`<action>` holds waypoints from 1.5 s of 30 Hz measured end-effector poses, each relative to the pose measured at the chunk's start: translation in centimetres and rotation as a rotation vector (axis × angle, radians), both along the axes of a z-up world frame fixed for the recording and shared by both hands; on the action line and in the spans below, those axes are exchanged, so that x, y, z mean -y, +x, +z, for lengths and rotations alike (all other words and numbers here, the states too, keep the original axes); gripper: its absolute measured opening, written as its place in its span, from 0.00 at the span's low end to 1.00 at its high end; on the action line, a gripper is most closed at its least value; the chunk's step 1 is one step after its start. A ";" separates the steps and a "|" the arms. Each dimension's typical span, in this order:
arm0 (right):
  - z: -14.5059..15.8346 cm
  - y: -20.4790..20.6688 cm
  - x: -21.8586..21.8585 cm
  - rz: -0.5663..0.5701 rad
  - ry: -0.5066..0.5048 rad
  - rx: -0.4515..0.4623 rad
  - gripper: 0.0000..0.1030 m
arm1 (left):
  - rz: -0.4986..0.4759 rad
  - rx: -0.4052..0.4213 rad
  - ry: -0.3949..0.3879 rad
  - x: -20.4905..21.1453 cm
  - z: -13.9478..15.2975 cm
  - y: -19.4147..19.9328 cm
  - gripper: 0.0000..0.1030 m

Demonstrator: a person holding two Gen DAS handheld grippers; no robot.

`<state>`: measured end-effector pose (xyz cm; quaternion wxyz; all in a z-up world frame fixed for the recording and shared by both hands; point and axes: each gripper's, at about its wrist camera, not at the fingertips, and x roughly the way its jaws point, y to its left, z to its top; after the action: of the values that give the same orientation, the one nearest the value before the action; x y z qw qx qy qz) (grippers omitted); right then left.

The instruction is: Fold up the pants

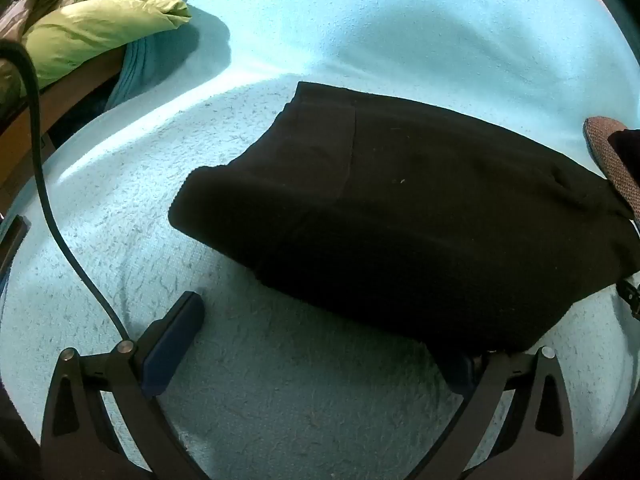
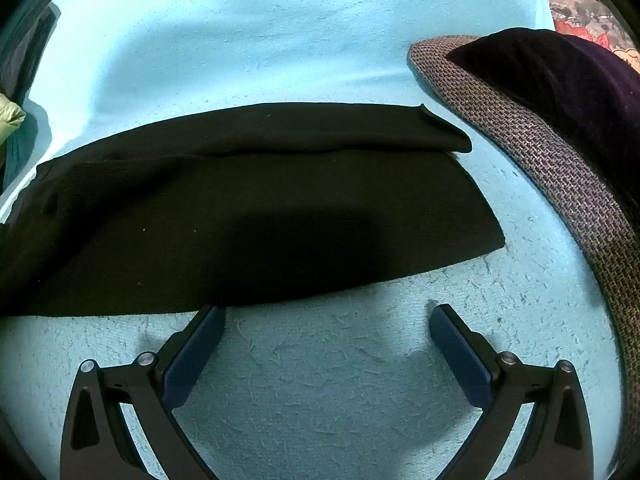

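Observation:
Black pants (image 1: 400, 216) lie folded flat on a light blue fleece blanket (image 1: 240, 400). In the right wrist view the pants (image 2: 240, 220) stretch across the middle, with an upper layer folded over along the far edge. My left gripper (image 1: 320, 320) is open; its left finger rests on the blanket and its right finger is partly hidden under the near edge of the pants. My right gripper (image 2: 326, 312) is open and empty just in front of the pants' near edge, with its left fingertip touching that edge.
A green pillow (image 1: 100, 28) and a wooden frame (image 1: 60, 104) stand at the far left. A grey woven cushion (image 2: 540, 152) with a dark cloth (image 2: 560, 80) on it lies at the right. A black cable (image 1: 44, 184) hangs by the left gripper.

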<state>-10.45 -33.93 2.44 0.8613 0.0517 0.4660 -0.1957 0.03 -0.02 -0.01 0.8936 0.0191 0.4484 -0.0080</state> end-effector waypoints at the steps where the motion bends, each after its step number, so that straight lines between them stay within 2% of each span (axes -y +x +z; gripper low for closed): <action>1: 0.0 0.0 0.1 0.000 0.002 0.000 1.00 | 0.000 0.000 0.003 0.0 0.0 0.0 1.00; 10: 0.1 0.1 0.1 0.000 -0.008 0.005 1.00 | -0.002 -0.006 0.005 0.3 0.0 -0.3 1.00; 15: 0.0 0.2 0.1 0.001 -0.014 0.002 1.00 | -0.045 -0.027 0.017 0.5 0.8 -1.9 1.00; 19: 0.2 0.2 -0.4 0.002 -0.030 -0.005 0.99 | -0.056 0.044 0.004 -0.3 2.9 -3.9 1.00; 22: 1.0 -0.4 0.2 0.048 0.037 -0.005 0.99 | -0.077 0.062 0.001 -0.1 4.1 -4.9 1.00; 25: 3.0 -2.5 1.5 -0.003 0.114 0.081 1.00 | -0.088 0.066 -0.023 -0.3 5.1 -5.0 1.00; 27: 4.1 -3.3 2.4 0.001 0.170 0.126 1.00 | -0.080 0.070 -0.043 -0.5 5.6 -5.0 1.00; 30: 5.1 -2.9 3.3 -0.002 0.135 0.140 1.00 | -0.076 0.065 -0.060 -0.4 5.7 -4.7 1.00; 34: 4.9 -1.5 5.1 -0.008 0.115 0.111 1.00 | -0.065 0.048 -0.055 -0.4 5.3 -3.9 1.00; 41: 3.5 -2.2 7.5 -0.073 0.142 0.094 1.00 | -0.021 0.031 -0.067 -1.3 4.2 -3.3 1.00; 45: 4.1 -2.2 6.9 -0.082 0.072 0.109 1.00 | -0.017 0.030 -0.073 -1.2 4.2 -3.1 1.00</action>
<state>-12.67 -40.83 6.54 0.8743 0.1121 0.4227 -0.2106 -3.05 1.17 4.18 0.9003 -0.0096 0.4341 -0.0314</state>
